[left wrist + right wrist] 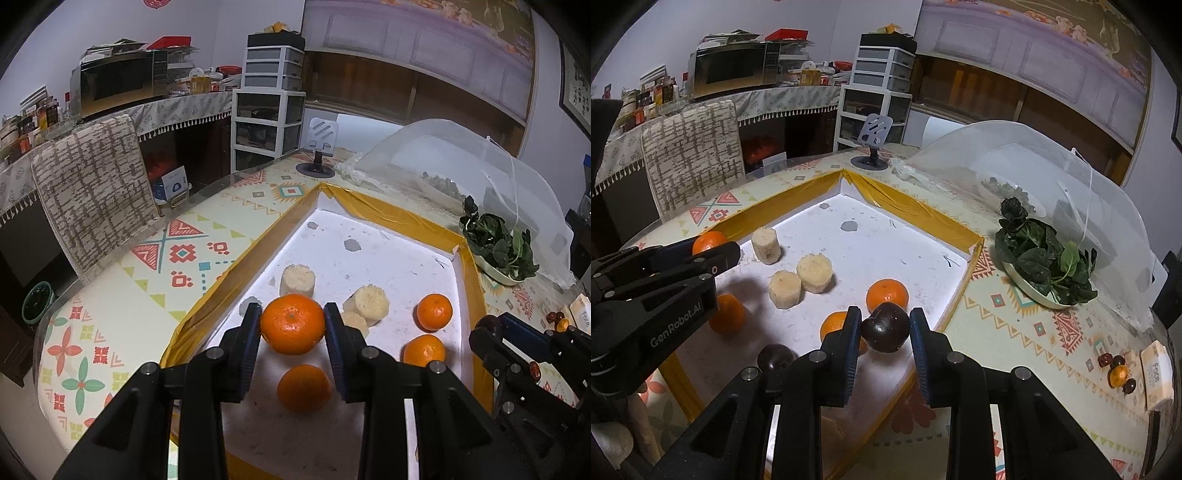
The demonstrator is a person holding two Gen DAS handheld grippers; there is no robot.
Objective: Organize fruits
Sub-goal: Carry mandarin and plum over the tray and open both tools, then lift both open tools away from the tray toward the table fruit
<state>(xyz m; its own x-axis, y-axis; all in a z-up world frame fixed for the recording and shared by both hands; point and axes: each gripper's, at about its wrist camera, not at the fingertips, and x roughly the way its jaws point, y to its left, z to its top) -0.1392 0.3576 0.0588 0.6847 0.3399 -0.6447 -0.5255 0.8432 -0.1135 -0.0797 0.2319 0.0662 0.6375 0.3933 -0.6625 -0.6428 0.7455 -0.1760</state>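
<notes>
A white tray with a yellow taped rim (391, 214) (916, 214) lies on the patterned table. My left gripper (291, 322) is shut on an orange (291, 325) just above the tray floor; another orange (304, 387) lies right beneath it. Two more oranges (434, 312) (424, 350) rest near the tray's right wall. My right gripper (885, 325) is shut on a dark plum (885, 326) over the tray's near right part. A second plum (775, 357) lies on the tray floor. In the right wrist view the left gripper (720, 254) carries its orange (709, 242).
Three pale cut cylinders (766, 245) (785, 290) (815, 273) stand mid-tray. Right of the tray are a dish of leafy greens (1045, 266), a clear dome cover (1034, 166), small fruits (1117, 373) and a box (1156, 376). A phone stand (873, 144) and a chair (690, 155) are beyond.
</notes>
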